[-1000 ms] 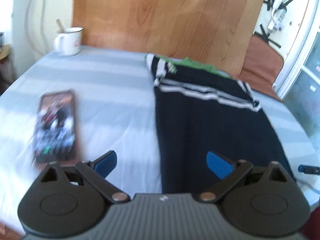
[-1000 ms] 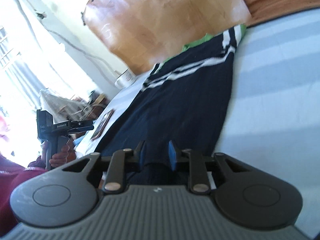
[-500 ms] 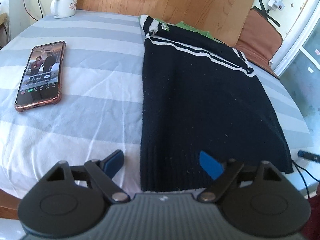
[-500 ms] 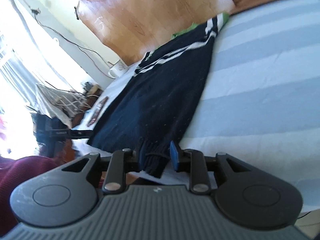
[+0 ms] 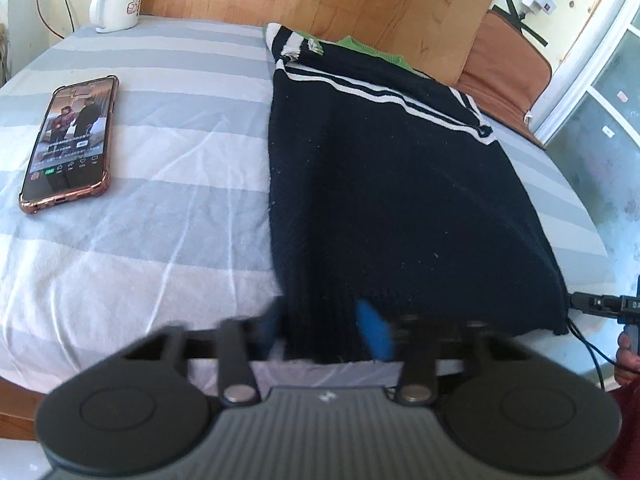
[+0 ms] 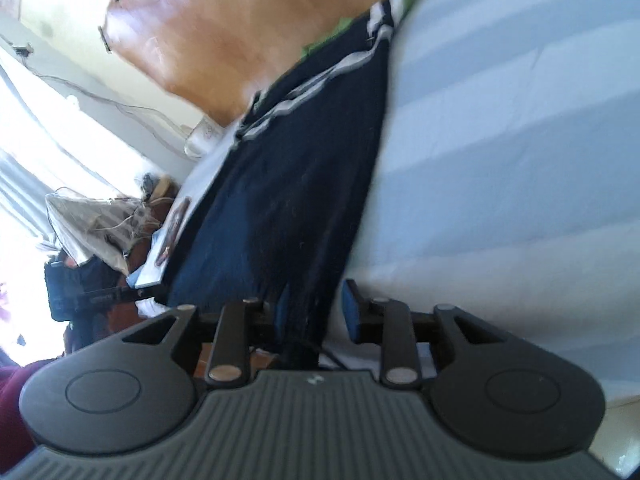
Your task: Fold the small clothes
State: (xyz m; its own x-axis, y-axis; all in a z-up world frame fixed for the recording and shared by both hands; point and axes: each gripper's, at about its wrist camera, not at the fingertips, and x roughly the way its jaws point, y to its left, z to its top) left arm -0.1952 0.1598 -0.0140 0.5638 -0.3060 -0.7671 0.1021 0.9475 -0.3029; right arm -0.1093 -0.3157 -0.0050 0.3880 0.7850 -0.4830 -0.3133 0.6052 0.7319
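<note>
Sweater [image 5: 392,184] hem sits between my left tongs [image 5: 326,330], which have just been closing onto it; my right tongs [image 6: 316,312] pinch its other corner

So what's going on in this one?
A person with a handheld gripper in each hand is folding a dark knit garment with white stripes laid on a striped bedsheet. The left gripper has just been closing on the near hem, with the fabric between its blue pads. The right gripper has the hem's other corner between its fingers. A phone and a white mug sit off to the side, untouched.
</note>
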